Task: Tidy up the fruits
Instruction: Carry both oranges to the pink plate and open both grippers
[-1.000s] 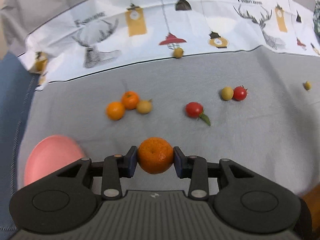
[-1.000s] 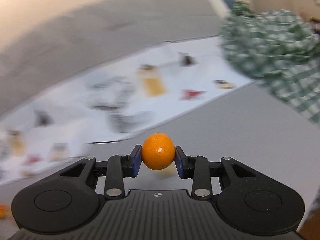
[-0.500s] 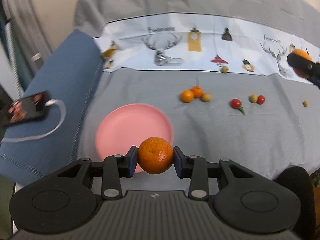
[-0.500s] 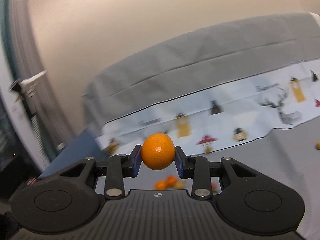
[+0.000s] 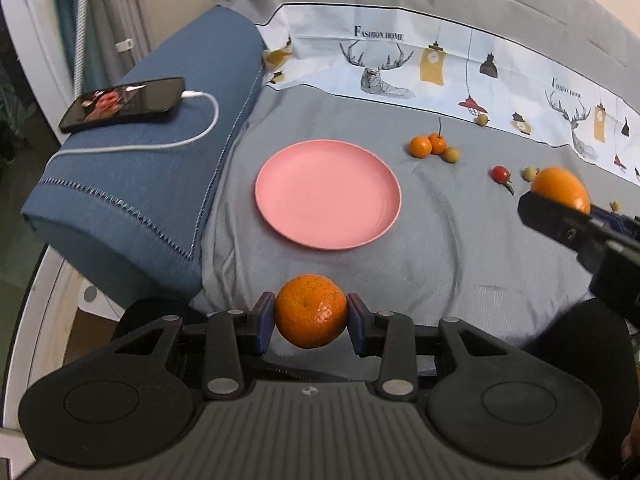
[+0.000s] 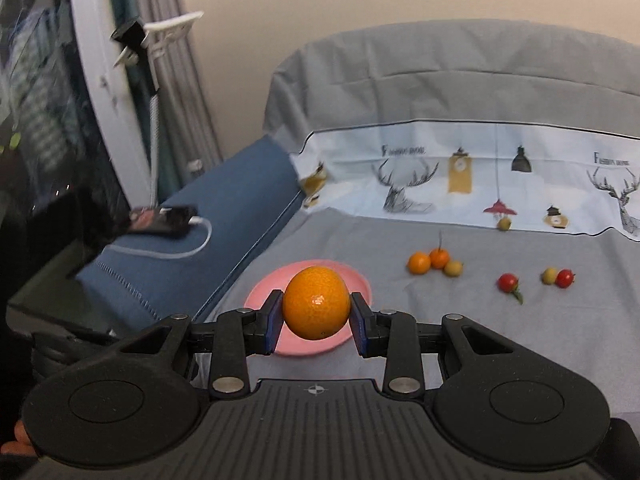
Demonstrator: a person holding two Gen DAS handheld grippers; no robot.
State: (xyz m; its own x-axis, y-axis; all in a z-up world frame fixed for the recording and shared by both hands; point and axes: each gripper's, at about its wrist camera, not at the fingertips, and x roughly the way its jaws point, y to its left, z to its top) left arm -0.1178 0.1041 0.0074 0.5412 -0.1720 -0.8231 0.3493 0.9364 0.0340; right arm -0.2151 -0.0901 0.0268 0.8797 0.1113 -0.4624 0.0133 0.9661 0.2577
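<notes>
Nearest in the left wrist view, the left claw [image 5: 311, 317] is clamped on a dimpled mandarin [image 5: 311, 311], both pads pressing its flanks. In its own view the right claw [image 6: 316, 309] is likewise clamped on a smoother orange [image 6: 316, 302].

Just beyond, at 12 o'clock from the left claw, the pink plate [image 5: 328, 194] lies bare on the grey bedsheet [image 5: 448, 264]; the right claw comes in from about 3 o'clock, well apart from the left one.

Farther off at 1 o'clock sit two small oranges [image 5: 428, 145] touching each other with a yellowish fruit [image 5: 452, 155] beside them, then a cherry tomato [image 5: 501, 174] and more small fruit toward the patterned cloth [image 5: 440, 64]. At 10 o'clock a phone [image 5: 124, 103] charges on a blue cushion [image 5: 132, 184].

The step in hand looks like bringing both fruits to the plate. To do it well, lower each until it almost rests on the dish before parting the pads, set them on opposite halves so the claws do not collide, and place them away from the rim, since round fruit will roll on the soft bed.
</notes>
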